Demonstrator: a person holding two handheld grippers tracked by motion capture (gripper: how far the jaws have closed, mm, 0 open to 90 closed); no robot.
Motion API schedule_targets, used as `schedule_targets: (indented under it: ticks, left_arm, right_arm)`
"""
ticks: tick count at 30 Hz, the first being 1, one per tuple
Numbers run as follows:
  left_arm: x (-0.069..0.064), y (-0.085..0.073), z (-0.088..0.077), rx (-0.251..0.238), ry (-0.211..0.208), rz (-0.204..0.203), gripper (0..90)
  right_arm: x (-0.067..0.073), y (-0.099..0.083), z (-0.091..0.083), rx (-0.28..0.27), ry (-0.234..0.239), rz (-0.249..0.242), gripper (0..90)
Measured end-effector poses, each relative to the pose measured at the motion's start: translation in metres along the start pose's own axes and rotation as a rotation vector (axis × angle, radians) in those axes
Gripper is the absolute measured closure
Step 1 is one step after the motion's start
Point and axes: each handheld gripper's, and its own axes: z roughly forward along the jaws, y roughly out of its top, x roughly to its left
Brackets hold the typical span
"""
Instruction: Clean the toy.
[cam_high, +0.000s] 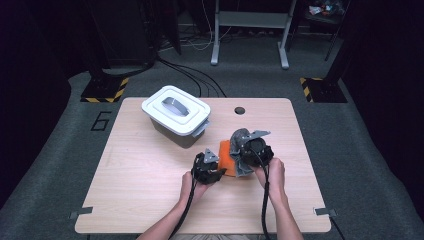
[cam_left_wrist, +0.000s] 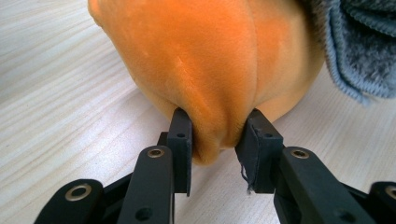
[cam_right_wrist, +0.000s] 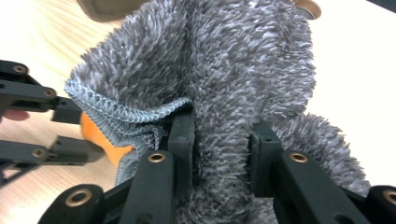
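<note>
An orange cloth (cam_high: 226, 156) lies bunched on the wooden table (cam_high: 150, 190), with a fluffy grey cloth (cam_high: 239, 137) partly over it. My left gripper (cam_left_wrist: 218, 135) is shut on a fold at the near edge of the orange cloth (cam_left_wrist: 205, 60); its pads press the fabric from both sides. My right gripper (cam_right_wrist: 219, 140) is shut on a thick fold of the grey cloth (cam_right_wrist: 224, 60) and holds it raised above the orange one. In the high view the left gripper (cam_high: 214, 167) sits just left of the cloths and the right gripper (cam_high: 246, 152) is over them.
A white lidded bin (cam_high: 176, 114) with a grey handle stands at the back left of the table. A round hole (cam_high: 239, 110) is in the tabletop near the far edge. In the right gripper view, the left gripper's jaws stand at the left by the orange cloth (cam_right_wrist: 100, 142).
</note>
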Motion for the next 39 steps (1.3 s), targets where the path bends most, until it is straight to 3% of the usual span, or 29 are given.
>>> schedule_targets:
  ticks: [18, 26, 29, 35, 37, 39]
  left_arm:
    - [0.002, -0.004, 0.001, -0.005, -0.002, -0.015, 67.9]
    - [0.004, -0.006, 0.001, 0.001, -0.002, -0.013, 67.9]
    - [0.004, -0.006, 0.003, -0.001, -0.002, -0.024, 67.9]
    - [0.006, -0.006, 0.002, 0.008, -0.005, -0.023, 67.9]
    - [0.007, -0.006, 0.002, 0.01, -0.003, -0.023, 67.8]
    - [0.007, -0.006, 0.002, 0.014, -0.003, -0.02, 67.8]
  right_arm:
    - [-0.04, -0.035, 0.004, 0.016, -0.025, 0.152, 67.7]
    - [-0.051, -0.049, 0.022, 0.056, -0.039, 0.192, 67.9]
    - [-0.053, -0.053, 0.031, 0.097, -0.038, 0.226, 67.9]
    - [-0.055, -0.061, 0.052, 0.16, -0.035, 0.219, 67.9]
    - [-0.056, -0.06, 0.051, 0.163, -0.03, 0.232, 67.8]
    - [-0.059, -0.06, 0.046, 0.149, -0.031, 0.213, 67.6]
